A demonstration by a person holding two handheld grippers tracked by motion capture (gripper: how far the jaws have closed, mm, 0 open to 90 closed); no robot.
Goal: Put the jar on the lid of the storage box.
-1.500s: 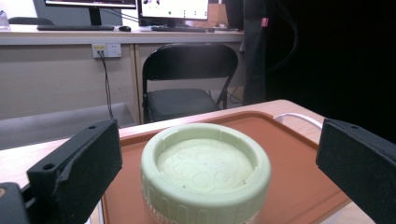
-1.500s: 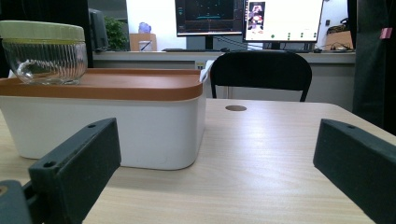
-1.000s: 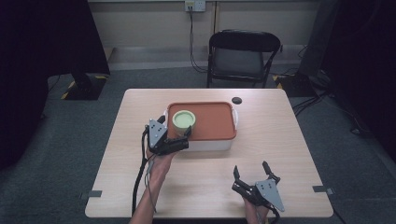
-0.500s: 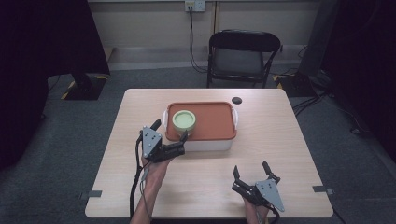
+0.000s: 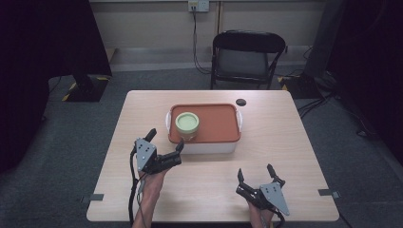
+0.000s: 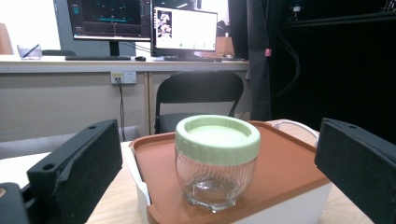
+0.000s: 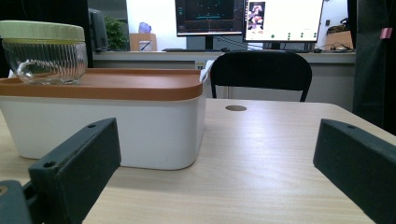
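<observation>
Jar on box lid, ungrasped. Left tongs spread wide at its 7 o'clock; right tongs released, well apart. Gripping left.

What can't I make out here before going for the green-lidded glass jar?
- Inside of the white box: hidden under its orange lid, every view.
- Small dark round spot on the table: too small to identify, high view.
- Green-lidded glass jar: cut off by the right gripper view's left edge.
</observation>
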